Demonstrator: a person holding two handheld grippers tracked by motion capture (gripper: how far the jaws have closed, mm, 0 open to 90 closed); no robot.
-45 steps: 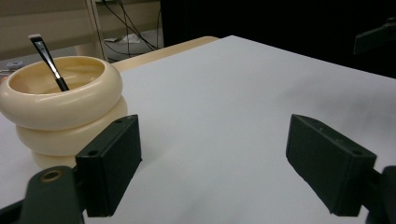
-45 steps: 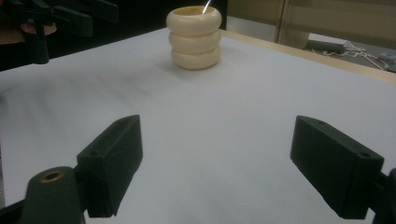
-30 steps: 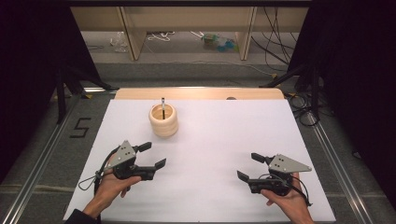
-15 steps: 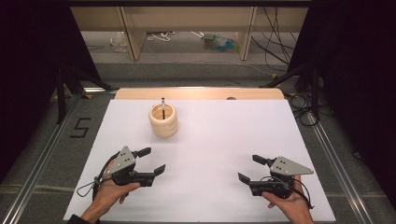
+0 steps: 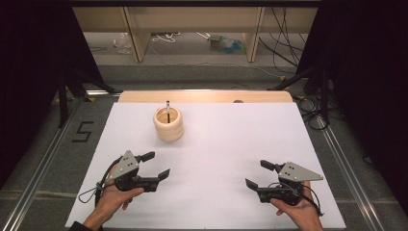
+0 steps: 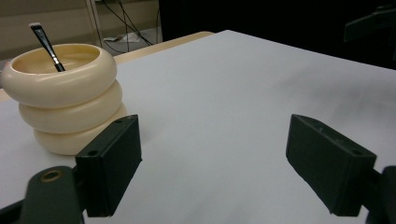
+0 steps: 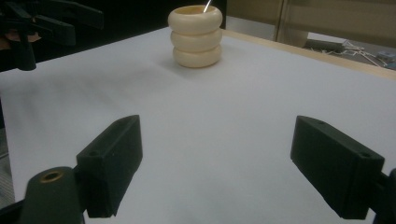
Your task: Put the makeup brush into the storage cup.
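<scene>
Pulling back toward the near edge: left tool (image 5: 154, 165) has slid closer to the person over the last second, jaws wide apart, holding nothing. Right tool (image 5: 256, 174) barely moved, also gaping and empty. Farther out, cream ringed holder (image 5: 169, 124) with a thin brush (image 5: 168, 107) standing in it sits untouched on the white tabletop (image 5: 231, 144). No grasp begun; looks like a reset or start pose.

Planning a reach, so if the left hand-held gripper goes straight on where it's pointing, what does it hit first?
Probably nothing: the left hand-held gripper points past the holder, which sits left of its line; bare sheet lies ahead.
</scene>
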